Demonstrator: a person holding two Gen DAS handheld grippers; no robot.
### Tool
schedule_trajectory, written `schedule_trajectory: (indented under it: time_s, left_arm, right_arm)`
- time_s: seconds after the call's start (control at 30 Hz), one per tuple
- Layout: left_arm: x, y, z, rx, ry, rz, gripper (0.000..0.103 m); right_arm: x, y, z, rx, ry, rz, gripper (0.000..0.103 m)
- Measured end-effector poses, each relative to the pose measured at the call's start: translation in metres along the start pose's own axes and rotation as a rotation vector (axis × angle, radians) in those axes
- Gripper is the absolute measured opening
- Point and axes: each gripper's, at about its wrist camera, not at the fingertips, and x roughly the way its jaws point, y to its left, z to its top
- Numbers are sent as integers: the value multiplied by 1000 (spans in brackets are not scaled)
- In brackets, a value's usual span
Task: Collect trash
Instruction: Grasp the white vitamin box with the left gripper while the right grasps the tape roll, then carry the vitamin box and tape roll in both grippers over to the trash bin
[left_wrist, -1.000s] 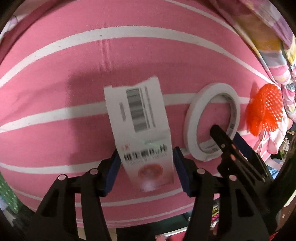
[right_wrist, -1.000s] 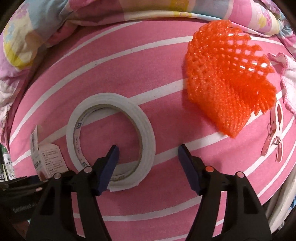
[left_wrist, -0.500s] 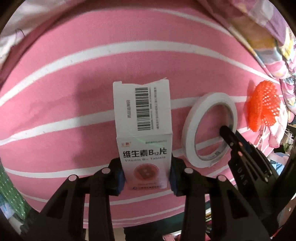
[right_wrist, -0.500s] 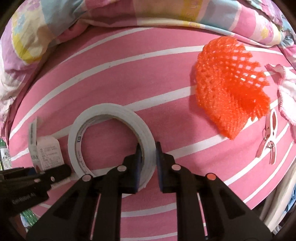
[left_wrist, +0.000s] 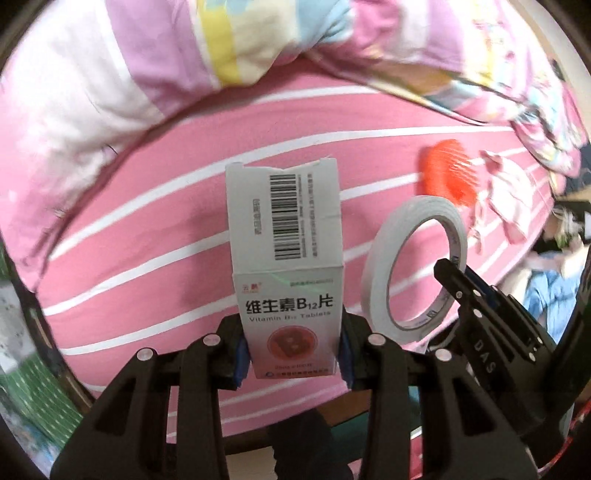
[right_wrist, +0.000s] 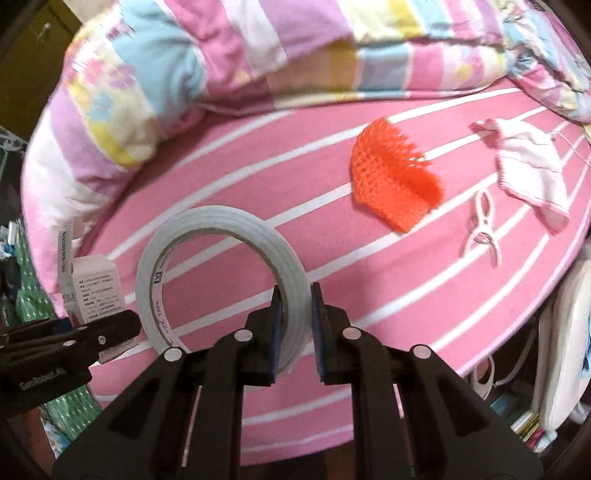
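My left gripper (left_wrist: 291, 347) is shut on a white vitamin B12 tablet box (left_wrist: 286, 254) and holds it upright above the pink striped bed sheet (left_wrist: 155, 229). My right gripper (right_wrist: 297, 328) is shut on the rim of a white tape roll (right_wrist: 221, 280) and holds it lifted off the sheet. The tape roll also shows in the left wrist view (left_wrist: 413, 266), with the right gripper (left_wrist: 454, 277) beside it. The box shows at the left of the right wrist view (right_wrist: 94, 288). An orange foam net (right_wrist: 395, 181) lies on the sheet further back.
A rumpled pastel quilt (right_wrist: 221, 66) lies along the back of the bed. A white clothes peg (right_wrist: 482, 229) and a white cloth with pink trim (right_wrist: 528, 166) lie right of the net. The bed's front edge (right_wrist: 406, 424) drops to cluttered floor items at the right.
Both grippers closed, the left on the box and the right on the tape roll, then lifted them off the sheet and pulled back. More of the quilt now shows.
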Motion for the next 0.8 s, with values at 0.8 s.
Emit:
schedule_trajectory:
  time_s: [0.8]
  left_arm:
    - [-234, -64, -135, 603, -151, -149, 36]
  right_arm:
    - [-308, 46, -163, 448, -381, -115, 15]
